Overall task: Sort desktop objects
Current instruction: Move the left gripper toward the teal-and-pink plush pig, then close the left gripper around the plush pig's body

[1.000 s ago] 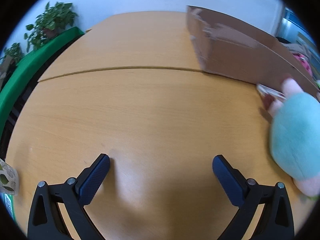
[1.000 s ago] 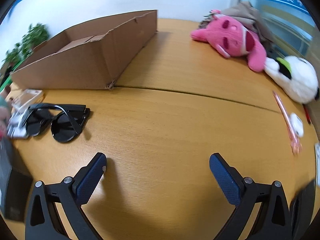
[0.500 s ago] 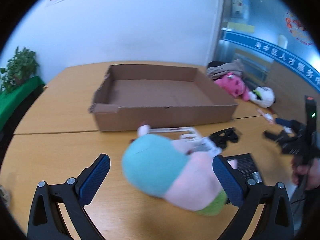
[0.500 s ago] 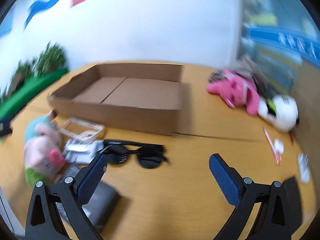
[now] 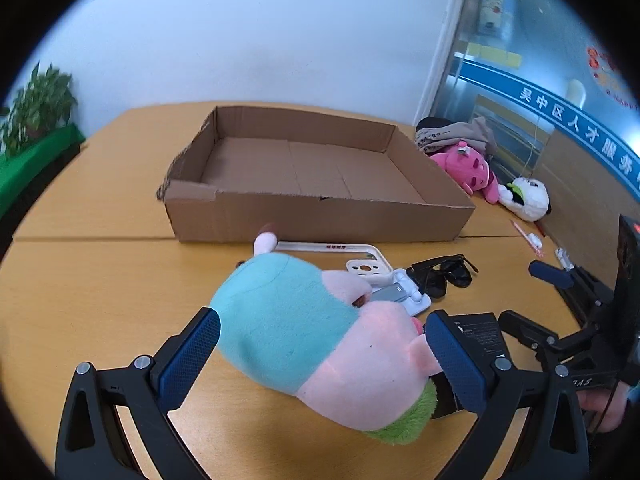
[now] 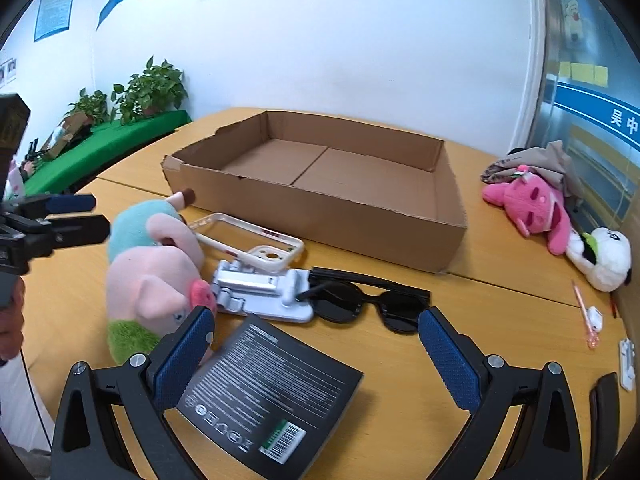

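A plush pig (image 5: pixel 304 336) in teal, pink and green lies on the wooden table (image 5: pixel 100 280), framed by the wide-set fingers of my open left gripper (image 5: pixel 324 360). In the right wrist view the pig (image 6: pixel 152 276) lies just right of that gripper's tips (image 6: pixel 68 216), with a small gap between them. My right gripper (image 6: pixel 316 360) is open above a black packaged box (image 6: pixel 272 392). Past it lie black sunglasses (image 6: pixel 368 300), a grey-white stand (image 6: pixel 260 292) and a white phone case (image 6: pixel 248 240). An empty cardboard box (image 6: pixel 320 188) stands behind them.
A pink plush (image 6: pixel 532 204) and a white plush (image 6: pixel 604 256) lie at the table's far right beside a heap of cloth (image 6: pixel 532 164). A pink pen (image 6: pixel 584 308) and small white items sit near the right edge. Potted plants (image 6: pixel 152 88) stand on a green ledge at left.
Both views swung up from the tabletop. The left gripper turned right and closed in on the plush pig. The right gripper drew back, so the black box now lies between its fingers.
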A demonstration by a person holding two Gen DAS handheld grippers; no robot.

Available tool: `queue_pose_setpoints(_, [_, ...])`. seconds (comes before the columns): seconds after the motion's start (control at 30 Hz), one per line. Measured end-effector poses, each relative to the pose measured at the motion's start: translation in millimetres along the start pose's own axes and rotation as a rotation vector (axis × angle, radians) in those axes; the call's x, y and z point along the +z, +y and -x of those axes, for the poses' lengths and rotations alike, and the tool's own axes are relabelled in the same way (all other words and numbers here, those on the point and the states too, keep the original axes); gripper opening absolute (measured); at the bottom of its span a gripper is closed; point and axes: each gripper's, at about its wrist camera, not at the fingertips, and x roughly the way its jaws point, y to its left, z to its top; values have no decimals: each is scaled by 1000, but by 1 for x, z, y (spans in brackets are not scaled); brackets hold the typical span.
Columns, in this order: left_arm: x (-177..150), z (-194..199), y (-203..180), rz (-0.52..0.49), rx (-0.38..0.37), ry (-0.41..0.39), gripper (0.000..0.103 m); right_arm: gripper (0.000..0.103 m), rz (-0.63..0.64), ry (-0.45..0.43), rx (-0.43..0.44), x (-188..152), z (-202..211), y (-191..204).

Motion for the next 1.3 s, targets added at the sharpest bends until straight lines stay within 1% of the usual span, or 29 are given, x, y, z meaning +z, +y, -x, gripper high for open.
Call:
queue_pose_setpoints(0.07, [-1, 0, 8, 31, -6, -1, 102, 103, 7, 5, 11, 1, -3, 3])
queue_pose_setpoints(0.17, [0, 1, 19, 56, 27, -10, 102, 103, 2, 17, 40, 2, -7, 7])
queue_pose_setpoints(0.23, [0, 1, 26, 77, 24, -10, 102, 103, 6, 23, 40, 2, -10, 11])
queue_pose_setpoints(0.37, [0, -2, 30, 99, -23, -5, 102, 103, -11, 42, 56, 4, -16, 17])
queue_pose_setpoints(0.53, [1, -6, 29, 107, -41, -3, 102, 103, 24, 46, 84, 6, -18, 35])
queue_pose_setpoints(0.6, [1, -8, 32, 134, -53, 6, 102, 103, 42, 51, 99, 4, -20, 42])
queue_pose_setpoints(0.7, [-1, -13, 42, 193, -93, 25, 102, 103, 78, 69, 97, 2, -24, 54])
queue_pose_setpoints(0.8, [-6, -20, 52, 244, -112, 52, 102, 103, 103, 77, 130, 2, -27, 66])
queue_pose_setpoints(0.9, [-9, -26, 61, 289, -143, 67, 99, 103, 145, 72, 185, 5, -27, 86])
queue_pose_setpoints(0.97, [-10, -31, 64, 302, -167, 79, 94, 103, 167, 62, 197, 7, -28, 98])
queue_pose_setpoints(1.0, [-10, -34, 65, 306, -175, 87, 93, 103, 181, 68, 198, 8, -31, 104])
queue_pose_setpoints(1.1, [-12, -40, 65, 288, -165, 107, 90, 103, 190, 114, 199, 8, -48, 117])
queue_pose_setpoints(1.13, [-13, -43, 66, 289, -164, 114, 87, 103, 177, 135, 215, 7, -55, 118])
queue_pose_setpoints(1.2, [-14, -46, 70, 307, -190, 115, 86, 103, 146, 180, 251, 3, -67, 120])
queue_pose_setpoints(1.23, [-15, -46, 71, 309, -195, 111, 84, 103, 148, 191, 241, 0, -72, 122])
queue_pose_setpoints(1.27, [-15, -45, 72, 312, -200, 107, 82, 103, 171, 197, 203, -4, -75, 126])
queue_pose_setpoints(1.3, [-15, -45, 73, 315, -205, 104, 81, 100, 202, 207, 168, -8, -79, 130])
